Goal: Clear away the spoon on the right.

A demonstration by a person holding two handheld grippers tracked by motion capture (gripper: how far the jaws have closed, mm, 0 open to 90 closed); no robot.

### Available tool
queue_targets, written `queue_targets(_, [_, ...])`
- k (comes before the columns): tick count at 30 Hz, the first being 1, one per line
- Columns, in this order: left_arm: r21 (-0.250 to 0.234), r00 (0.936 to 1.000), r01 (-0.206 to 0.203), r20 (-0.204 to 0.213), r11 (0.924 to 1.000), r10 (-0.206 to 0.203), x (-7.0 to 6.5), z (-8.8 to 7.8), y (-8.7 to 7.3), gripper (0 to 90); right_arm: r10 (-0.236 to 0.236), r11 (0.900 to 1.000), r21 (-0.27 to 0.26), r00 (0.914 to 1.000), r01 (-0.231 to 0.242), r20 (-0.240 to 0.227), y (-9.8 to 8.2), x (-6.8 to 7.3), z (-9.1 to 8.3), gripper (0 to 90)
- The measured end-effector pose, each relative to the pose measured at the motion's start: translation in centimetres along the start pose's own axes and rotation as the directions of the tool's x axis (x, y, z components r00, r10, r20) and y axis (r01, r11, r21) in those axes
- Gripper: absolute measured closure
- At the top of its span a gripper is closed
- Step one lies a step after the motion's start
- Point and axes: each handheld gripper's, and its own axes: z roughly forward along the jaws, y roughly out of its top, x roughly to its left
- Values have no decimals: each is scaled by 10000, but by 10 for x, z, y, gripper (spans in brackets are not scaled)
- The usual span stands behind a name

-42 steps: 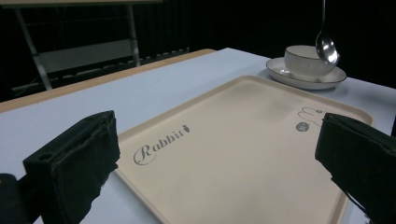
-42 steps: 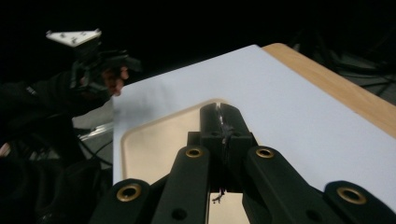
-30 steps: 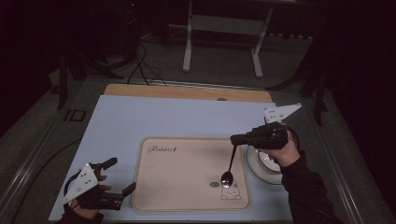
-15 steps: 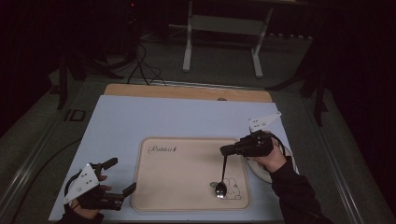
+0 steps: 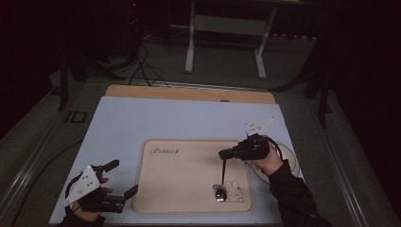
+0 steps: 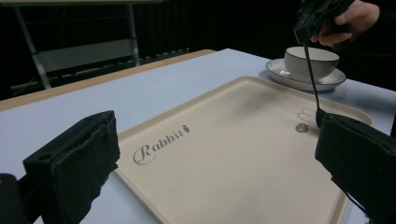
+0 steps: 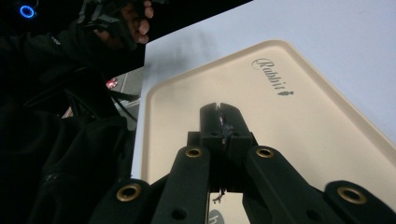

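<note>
Down at the near right corner of the beige tray (image 5: 189,189), the right gripper (image 5: 222,154) has its jaws pinched tight on the thin dark handle of a spoon (image 5: 221,179), which hangs almost upright from them. Its metal bowl touches the tray surface just left of the small rabbit drawing (image 5: 233,191) printed there. From the right gripper view the two black jaws sit pressed together over the tray, with the handle caught in the seam between them. The word "Rabbit" (image 5: 163,152) is printed at the tray's far left corner. Just right of the tray, partly hidden behind the right hand (image 5: 265,161), stands a pale cup (image 6: 311,58) on a matching saucer (image 6: 306,80). The left gripper (image 5: 119,181) rests low at the near left of the light blue table mat (image 5: 156,120), just beside the tray's left edge, with its jaws spread wide and nothing between them; in the left gripper view they frame the tray on either side. A strip of bare wooden tabletop (image 5: 189,93) shows beyond the far edge of the mat.
</note>
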Motion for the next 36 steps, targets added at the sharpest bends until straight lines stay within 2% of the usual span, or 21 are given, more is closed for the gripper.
queue_targets(2, [8,10000,-6,-13,10000,6,0,0,0,0,-22,10000,-14,10000,22,-11,0,-1,0,895])
queue_targets(5, [-10,10000,-18,-22,10000,18,0,-1,0,0,-25,9999,-112,9993,29,362,-1,-3,-1,879])
queue_targets(8, [-18,10000,-26,-25,10000,26,0,-1,0,0,-33,9999,-131,9988,40,479,-2,-4,-1,862])
queue_targets(9, [-12,10000,-10,-18,10000,10,0,-1,0,0,-38,10000,-62,9974,43,724,-3,-6,0,824])
queue_targets(13, [13,10000,-35,-32,10000,35,0,-1,0,0,22,10000,50,9943,-28,1062,-4,-8,2,818])
queue_targets(19, [-6,10000,-43,-37,10000,43,0,-1,0,0,193,9998,81,9914,-205,1293,-6,-12,6,774])
queue_targets(33, [-21,10000,-54,-13,10000,54,-1,-2,0,0,689,9969,256,9801,-749,1863,-12,-26,23,794])
queue_targets(36, [-20,10000,-48,-10,10000,48,-1,-2,0,0,792,9962,225,9803,-847,1809,-13,-28,26,794])
